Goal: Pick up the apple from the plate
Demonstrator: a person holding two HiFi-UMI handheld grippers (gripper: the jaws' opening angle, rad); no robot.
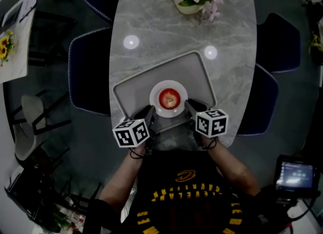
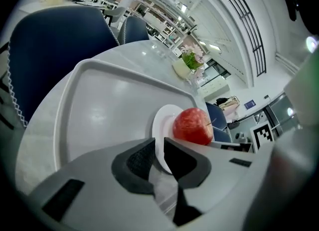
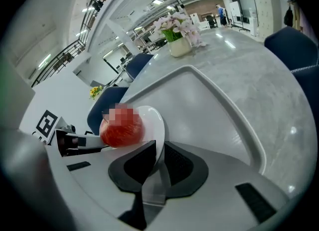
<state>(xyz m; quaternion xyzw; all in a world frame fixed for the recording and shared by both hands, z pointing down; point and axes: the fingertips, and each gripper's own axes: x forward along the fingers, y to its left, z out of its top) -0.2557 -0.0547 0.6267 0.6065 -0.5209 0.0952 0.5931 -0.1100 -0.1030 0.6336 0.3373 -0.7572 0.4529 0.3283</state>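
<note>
**A:** What does the head view show?

**B:** A round red apple (image 1: 169,98) sits in the middle of a glossy white plate (image 1: 168,83). The plate stands on a grey tray (image 1: 136,84) with rounded corners, on an oval, marble-veined worktop (image 1: 151,20). The left tongs (image 1: 150,110) and the right tongs (image 1: 189,105) meet the plate's near rim from either side.

**A:** And the left gripper view?

**B:** The left tongs (image 2: 158,157) have dark matte pads pinched on the plate's (image 2: 162,122) thin rim. The apple (image 2: 193,125), speckled and with its stem showing, lies on the plate just beyond.

**A:** The right gripper view?

**B:** The right tongs (image 3: 159,162) pinch the plate (image 3: 153,120) at its other side, with the apple (image 3: 122,134) on the plate just left of them. The tray (image 3: 209,105) is smooth with a raised lip. Pink flowers (image 3: 177,30) in a pale pot stand far off on the worktop.
</note>
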